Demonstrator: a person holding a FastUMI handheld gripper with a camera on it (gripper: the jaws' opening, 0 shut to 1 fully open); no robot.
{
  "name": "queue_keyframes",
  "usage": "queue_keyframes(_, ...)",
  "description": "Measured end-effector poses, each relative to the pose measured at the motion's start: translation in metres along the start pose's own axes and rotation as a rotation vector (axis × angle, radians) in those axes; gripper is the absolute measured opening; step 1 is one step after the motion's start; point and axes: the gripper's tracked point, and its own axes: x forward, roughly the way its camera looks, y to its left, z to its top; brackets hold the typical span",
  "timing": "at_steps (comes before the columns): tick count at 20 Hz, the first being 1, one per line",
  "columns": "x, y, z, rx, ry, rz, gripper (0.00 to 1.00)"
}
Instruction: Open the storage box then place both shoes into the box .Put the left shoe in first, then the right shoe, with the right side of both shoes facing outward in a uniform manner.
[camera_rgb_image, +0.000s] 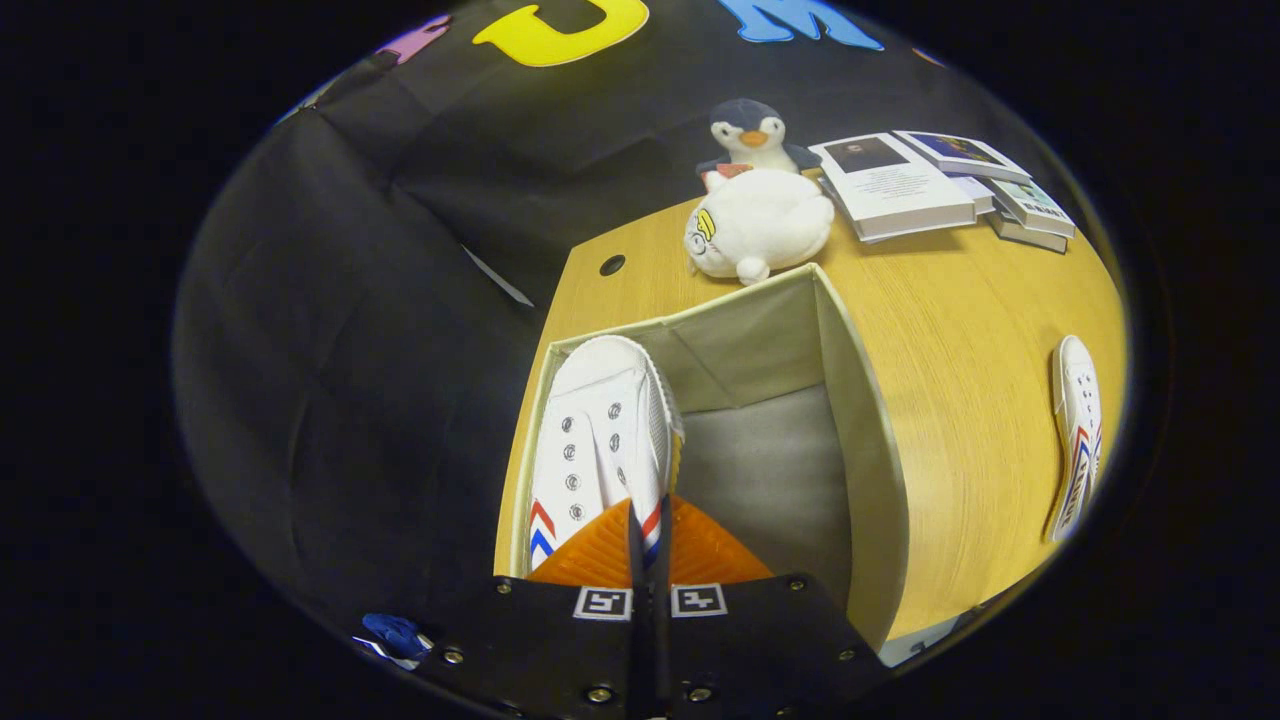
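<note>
Gripper view: gripper (648, 520) fingers clamped together on white sneaker's (600, 440) heel collar, inside open storage box (870, 420); second sneaker (1078, 430) lies on desk (960, 330).

It looks like a small recording booth arranged as a home desk corner: black cloth wall (330, 330) behind a wooden desk (980, 330) with a cable hole (612, 265), two plush toys (757, 225) and some stacked books (940, 185).

Open beige storage box (860, 420) with one white sneaker (600, 440) inside; second white sneaker (1077, 430) on its side, well apart
</note>
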Motion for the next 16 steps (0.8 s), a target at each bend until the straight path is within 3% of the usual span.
queue_keyframes(4,0.010,-0.010,-0.009,0.005,0.016,-0.036,0.01)
queue_keyframes(6,0.019,-0.002,-0.017,0.021,0.025,0.020,0.05)
queue_keyframes(8,0.018,0.017,-0.016,0.086,0.022,0.125,0.32)
queue_keyframes(12,0.006,0.012,-0.004,0.019,-0.038,0.119,0.99)
queue_keyframes(16,-0.016,0.011,0.006,-0.073,-0.095,0.128,0.98)
